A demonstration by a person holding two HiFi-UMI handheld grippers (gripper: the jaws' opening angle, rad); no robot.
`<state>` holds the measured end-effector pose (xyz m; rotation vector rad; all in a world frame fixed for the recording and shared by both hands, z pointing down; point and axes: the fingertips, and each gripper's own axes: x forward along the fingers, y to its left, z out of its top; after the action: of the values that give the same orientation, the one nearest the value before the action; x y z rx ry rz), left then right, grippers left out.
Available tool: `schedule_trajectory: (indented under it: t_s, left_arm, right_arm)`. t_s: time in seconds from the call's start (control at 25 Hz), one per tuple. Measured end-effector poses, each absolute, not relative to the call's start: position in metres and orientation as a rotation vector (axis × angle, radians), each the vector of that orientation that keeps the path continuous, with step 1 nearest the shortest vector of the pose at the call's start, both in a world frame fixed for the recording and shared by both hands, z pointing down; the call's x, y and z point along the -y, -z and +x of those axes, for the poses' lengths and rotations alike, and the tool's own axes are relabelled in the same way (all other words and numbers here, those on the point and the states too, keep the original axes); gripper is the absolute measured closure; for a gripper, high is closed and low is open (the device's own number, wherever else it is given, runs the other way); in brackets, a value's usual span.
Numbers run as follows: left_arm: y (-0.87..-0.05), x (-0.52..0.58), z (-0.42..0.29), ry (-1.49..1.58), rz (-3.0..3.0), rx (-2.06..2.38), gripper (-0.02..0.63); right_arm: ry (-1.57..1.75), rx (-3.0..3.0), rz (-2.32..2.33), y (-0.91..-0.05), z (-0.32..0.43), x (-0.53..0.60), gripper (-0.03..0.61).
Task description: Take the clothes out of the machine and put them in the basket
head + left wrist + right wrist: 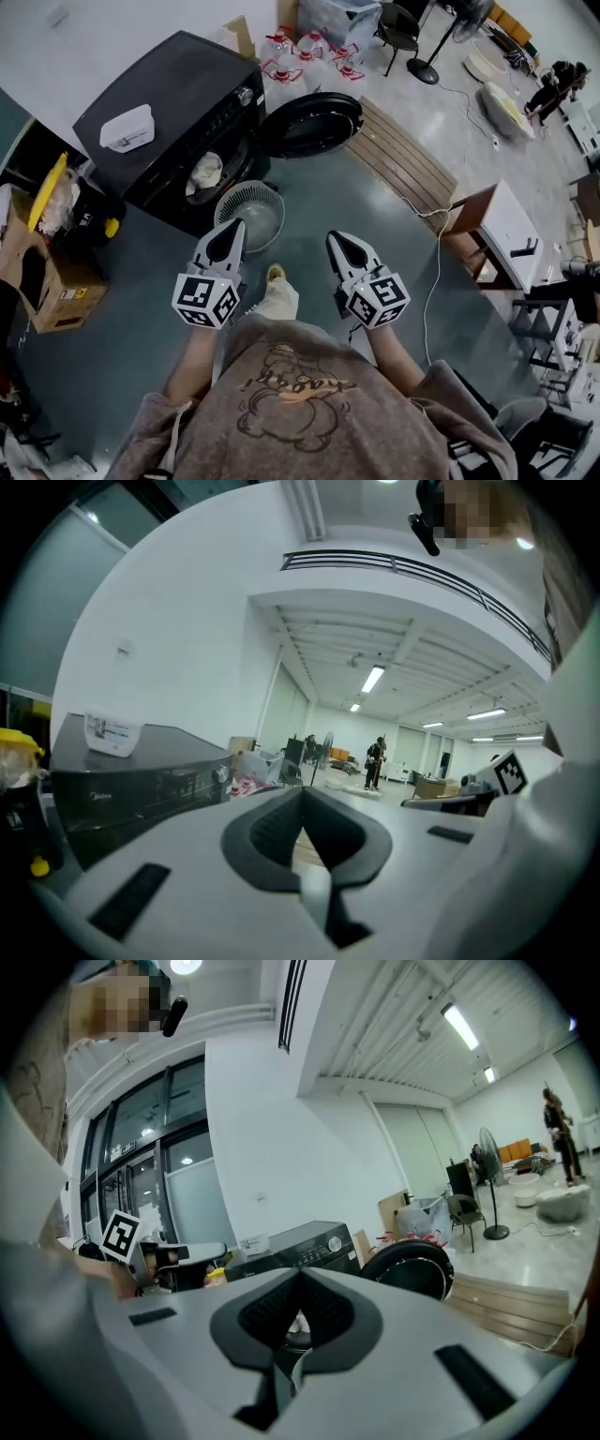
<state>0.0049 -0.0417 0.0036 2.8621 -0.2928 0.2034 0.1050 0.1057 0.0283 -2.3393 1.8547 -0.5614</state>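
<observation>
Both tools, left gripper and right gripper, are closed and empty; the clothes lie ahead in the open drum of the machine, just beyond the basket on the floor, nearer the left one.

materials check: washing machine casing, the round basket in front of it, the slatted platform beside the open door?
Washing machine: looks like painted sheet metal, dark and semi-gloss, with flat panels and a soft sheen on top.
Basket: probably moulded plastic, pale grey and matte, with thin regular slats in the wall.
Platform: appears to be wood, with brown parallel boards, gaps between them and a dull finish.
</observation>
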Motion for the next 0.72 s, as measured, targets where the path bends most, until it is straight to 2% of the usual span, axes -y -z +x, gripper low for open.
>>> schedule_trajectory:
  t_s: [0.32, 0.72]
  left_arm:
    - [-0.020, 0.122, 0.052, -0.243, 2.838, 0.384, 0.607]
    - [-0.057, 0.173, 0.060, -0.240, 2.788, 0.603, 0.607]
  right_arm:
    - [0.620, -1.960, -2.261, -0.042, 0.160, -0.009, 0.581]
    - [0.698, -2.209, -2.102, -0.087, 0.175, 0.070, 0.581]
